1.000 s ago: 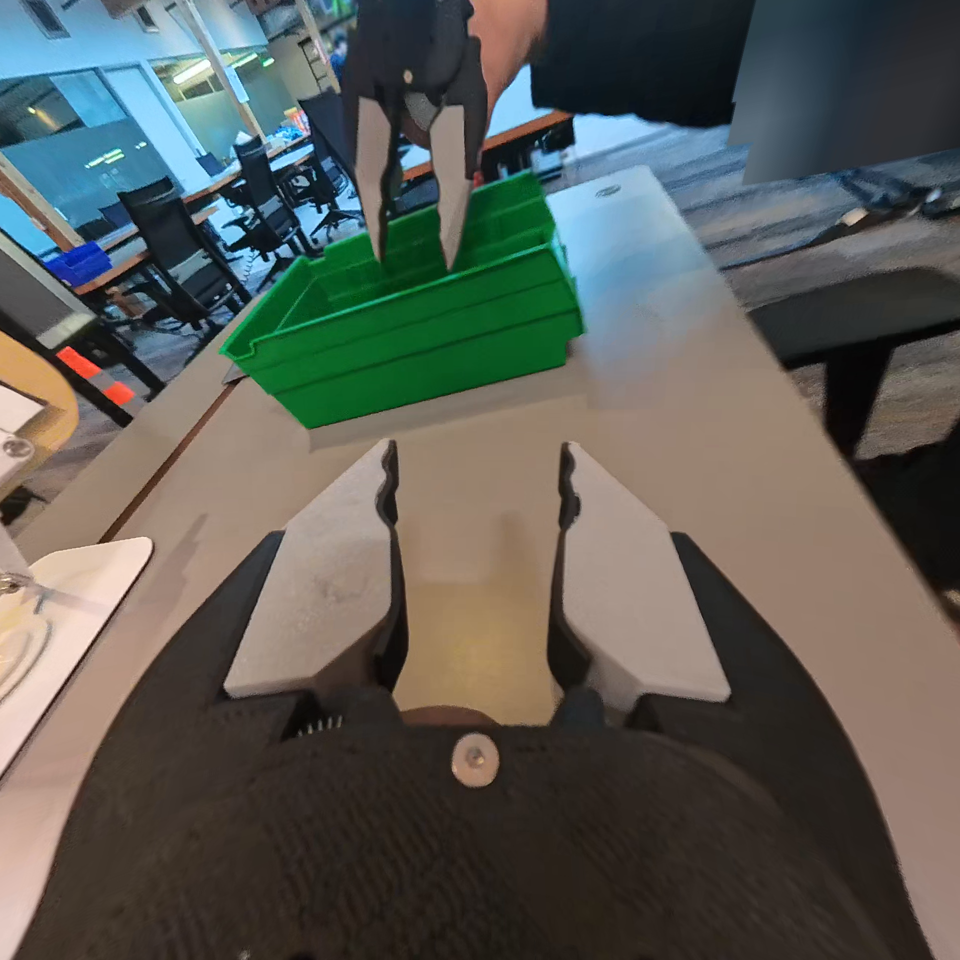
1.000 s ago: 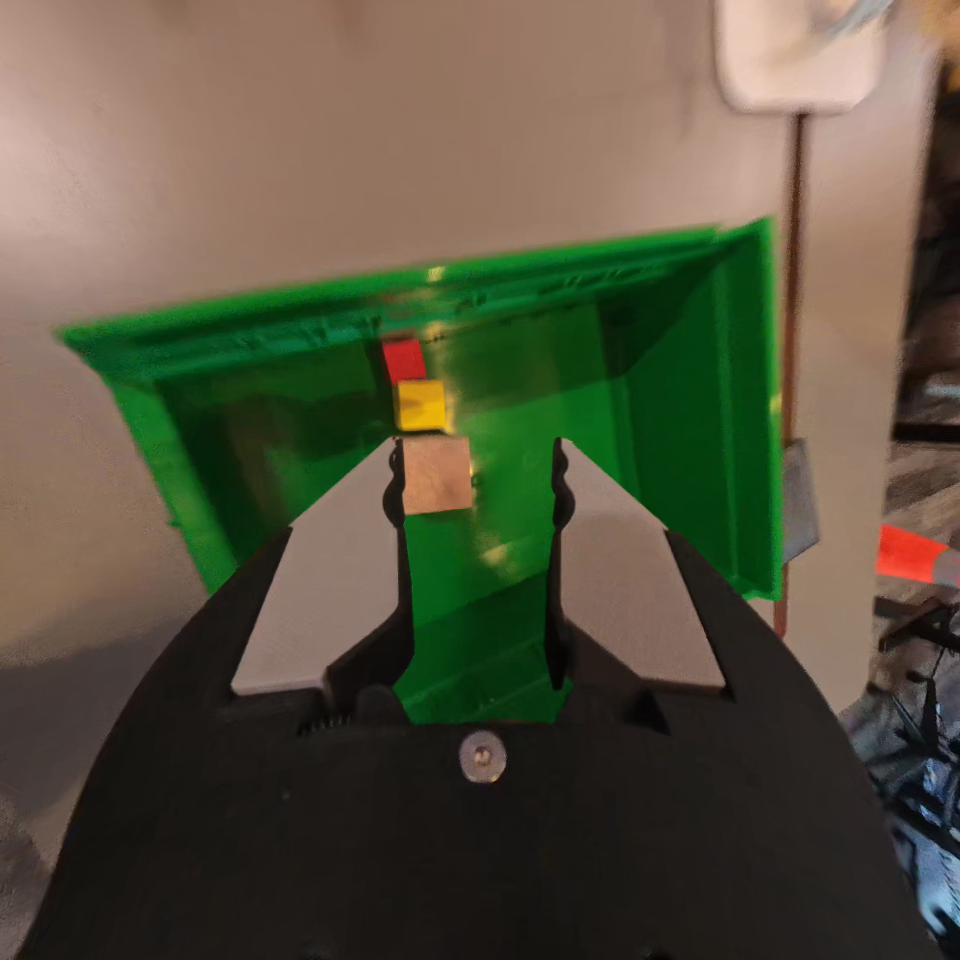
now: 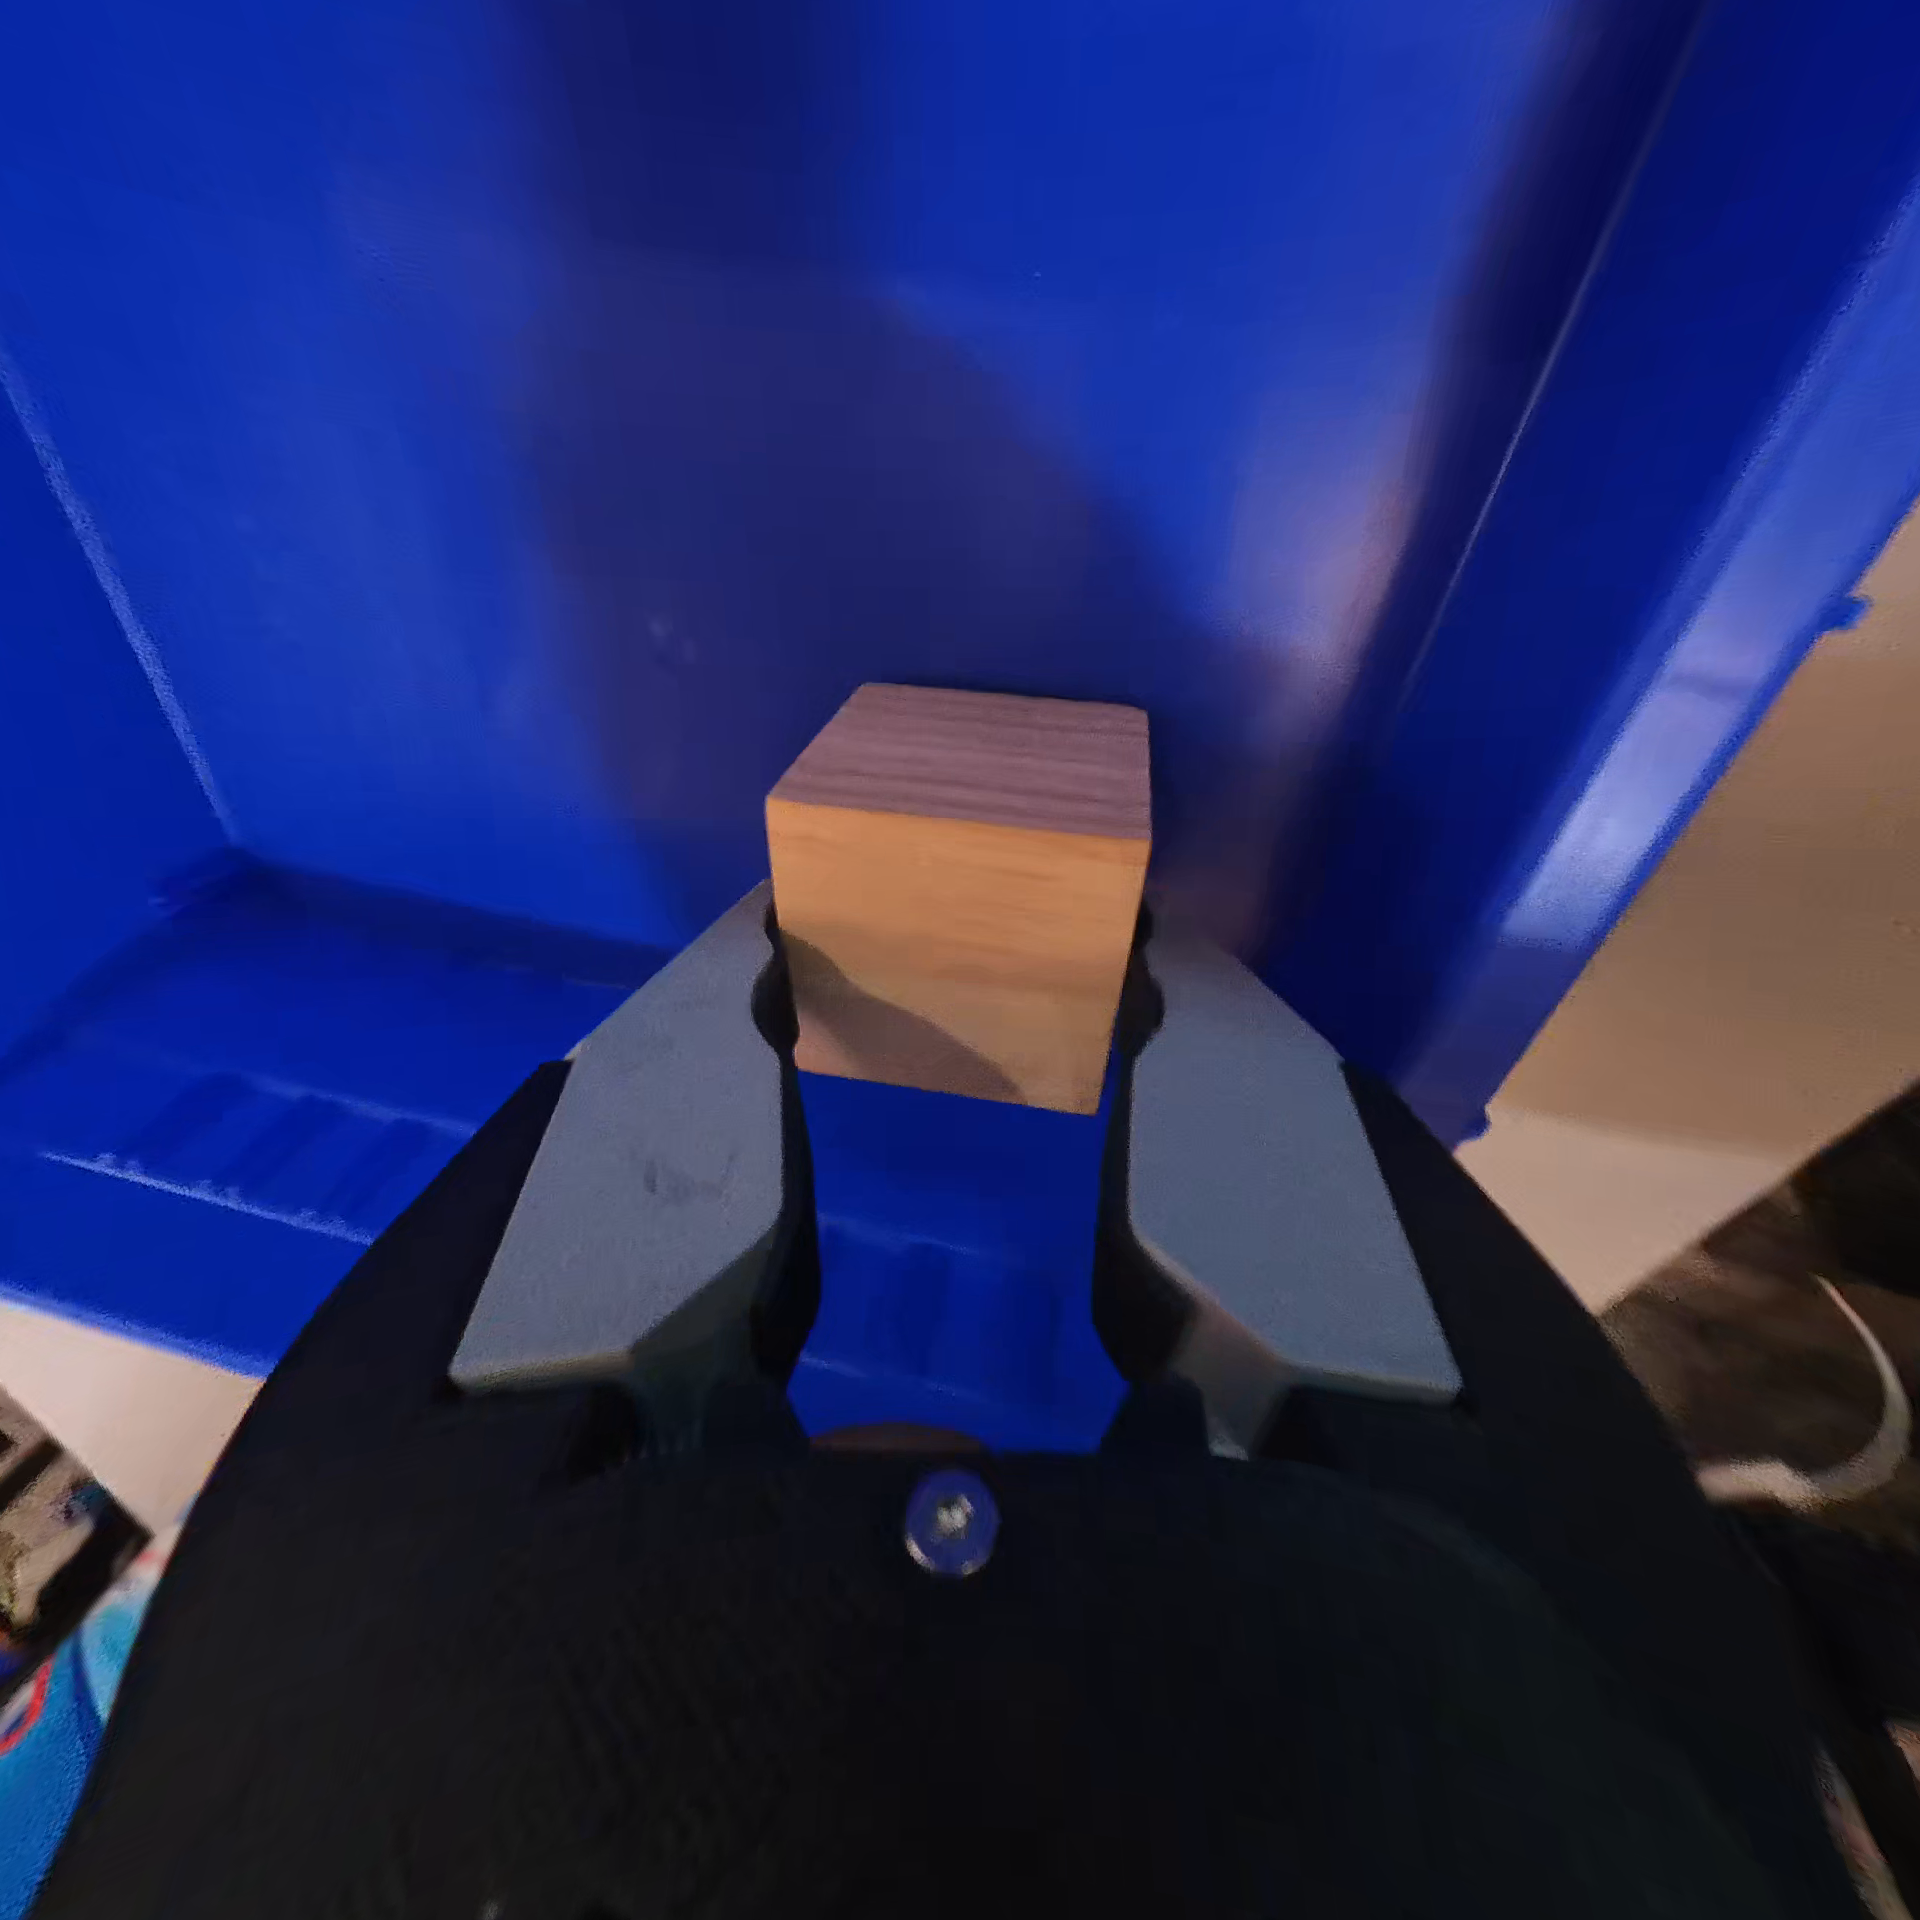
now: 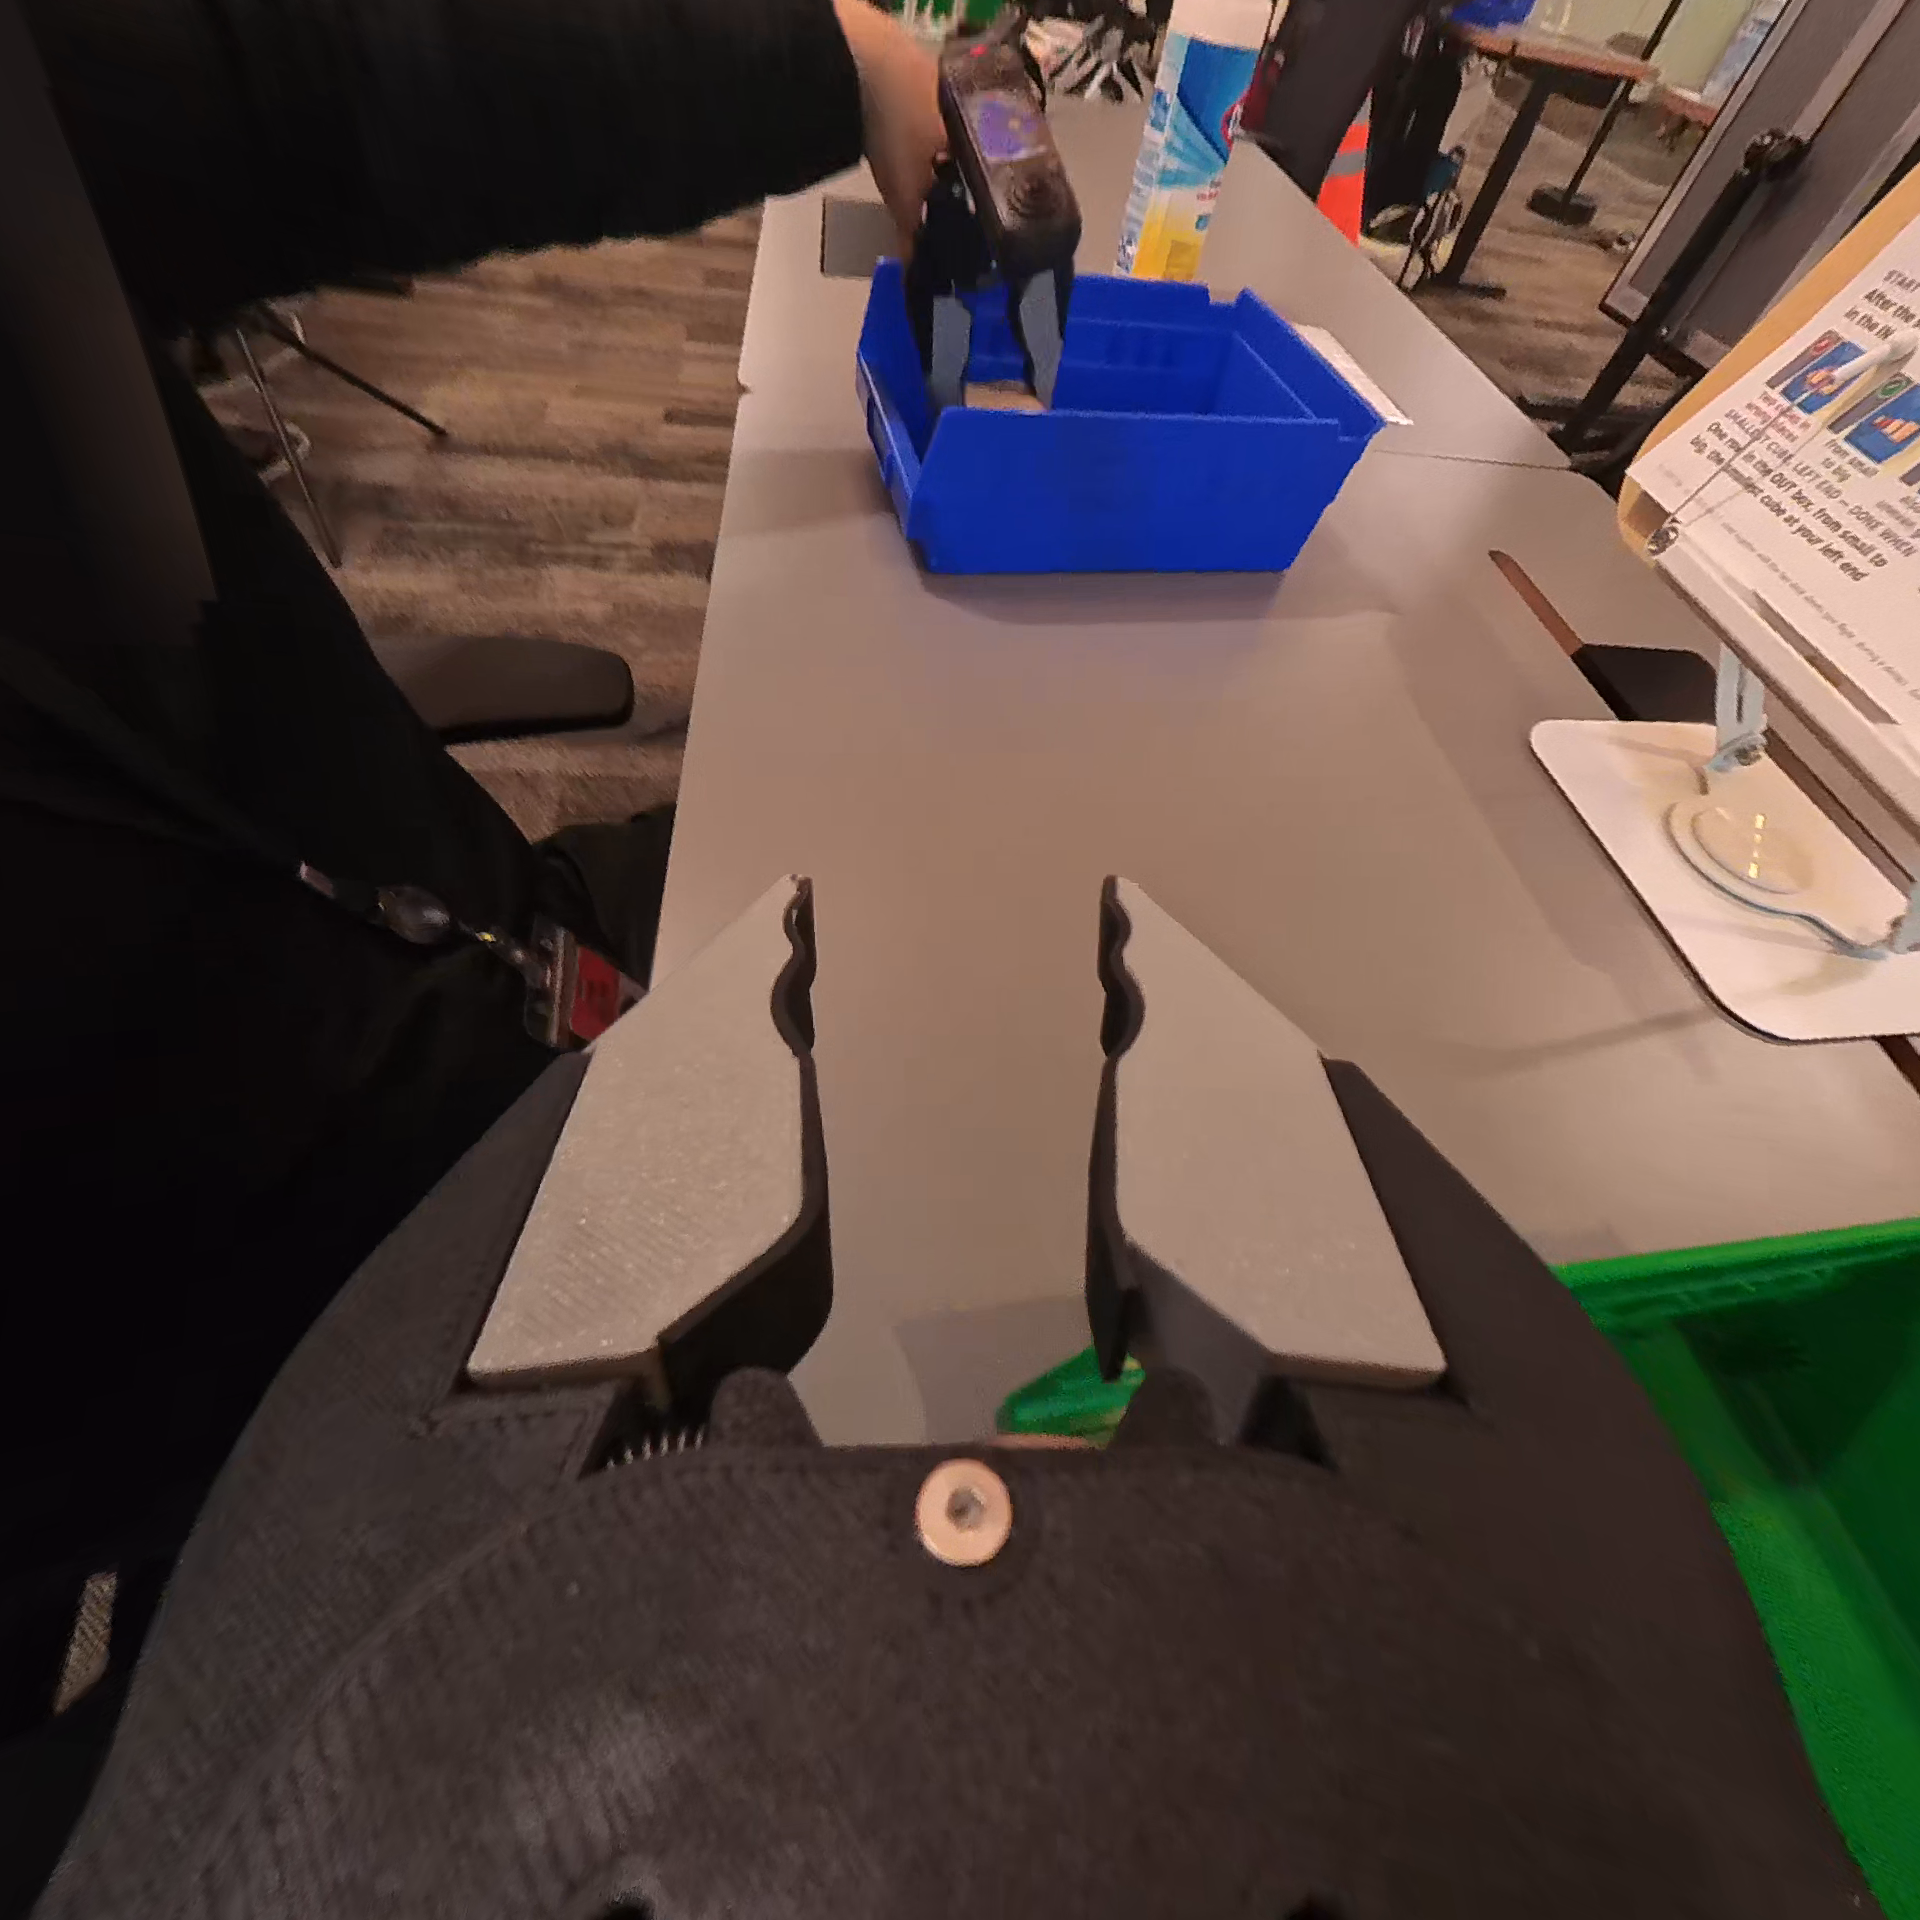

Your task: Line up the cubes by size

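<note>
Left wrist view looks down into one blue bin (image 3: pixel 520 416), where the left gripper (image 3: pixel 956 935) is clamped on a single wooden cube (image 3: pixel 956 914). Both fingertips press against the cube's opposite sides, and the cube sits square between them, close to the bin's right wall. Whether the cube rests on the bin floor or hangs just above it cannot be told. Only this one cube shows inside the bin from this view.

From the right wrist view, the blue bin (image 4: pixel 1101 499) stands on the grey table (image 4: pixel 1143 779), well beyond the right gripper (image 4: pixel 956 935). The left gripper (image 4: pixel 992 384) reaches into the bin's left end from above, held by a hand (image 4: pixel 899 135) in a black sleeve, with the pale cube (image 4: pixel 1000 393) seen between its two fingers. The right gripper hovers over bare table with its jaws apart and nothing between them. One green bin (image 4: pixel 1808 1455) lies at the near right, on the opposite side of the right gripper from the blue bin; only a corner of it shows, and its contents are out of sight. Behind the blue bin stands one tall white and blue bottle (image 4: pixel 1184 145). To the right of the blue bin, a printed sheet (image 4: pixel 1818 436) is propped on a stand with a white base (image 4: pixel 1704 894).
</note>
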`<state>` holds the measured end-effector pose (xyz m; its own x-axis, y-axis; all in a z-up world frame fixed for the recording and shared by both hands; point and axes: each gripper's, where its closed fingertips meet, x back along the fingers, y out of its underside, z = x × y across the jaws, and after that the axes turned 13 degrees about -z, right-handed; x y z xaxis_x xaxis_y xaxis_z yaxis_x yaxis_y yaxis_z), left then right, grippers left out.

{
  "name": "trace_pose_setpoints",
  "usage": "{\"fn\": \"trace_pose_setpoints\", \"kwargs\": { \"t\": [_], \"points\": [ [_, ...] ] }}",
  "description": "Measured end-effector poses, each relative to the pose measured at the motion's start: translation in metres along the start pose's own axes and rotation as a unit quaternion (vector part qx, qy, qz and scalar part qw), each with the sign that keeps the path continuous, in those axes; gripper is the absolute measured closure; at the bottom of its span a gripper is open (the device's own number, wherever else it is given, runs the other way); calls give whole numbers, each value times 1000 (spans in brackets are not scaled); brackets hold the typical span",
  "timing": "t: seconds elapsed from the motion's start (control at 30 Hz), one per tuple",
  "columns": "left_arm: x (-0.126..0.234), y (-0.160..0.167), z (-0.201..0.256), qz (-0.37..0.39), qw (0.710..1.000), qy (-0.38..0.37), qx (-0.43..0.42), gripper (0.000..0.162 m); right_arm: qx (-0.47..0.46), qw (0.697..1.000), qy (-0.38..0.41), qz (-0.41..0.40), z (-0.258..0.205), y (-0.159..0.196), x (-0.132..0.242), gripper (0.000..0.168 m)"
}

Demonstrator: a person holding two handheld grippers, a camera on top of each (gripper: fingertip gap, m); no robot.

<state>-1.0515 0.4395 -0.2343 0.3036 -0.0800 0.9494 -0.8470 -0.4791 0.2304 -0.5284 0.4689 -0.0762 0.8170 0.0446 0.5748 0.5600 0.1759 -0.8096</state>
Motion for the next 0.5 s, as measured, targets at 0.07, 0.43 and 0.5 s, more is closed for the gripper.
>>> {"fn": "trace_pose_setpoints", "kwargs": {
  "t": [0.07, 0.43, 0.5],
  "points": [
    [23, -12, -8, 73, 997, -29, 13, 101, -19, 1000, -7, 18, -2, -4, -6, 117],
    [299, -147, 42, 673, 704, -227, -16, 102, -241, 909, -242, 241, 3, -108, -39, 100],
    [314, -188, 68, 685, 684, -243, -56, 102, -264, 899, -255, 239, 10, -124, -56, 94]
  ]
}}
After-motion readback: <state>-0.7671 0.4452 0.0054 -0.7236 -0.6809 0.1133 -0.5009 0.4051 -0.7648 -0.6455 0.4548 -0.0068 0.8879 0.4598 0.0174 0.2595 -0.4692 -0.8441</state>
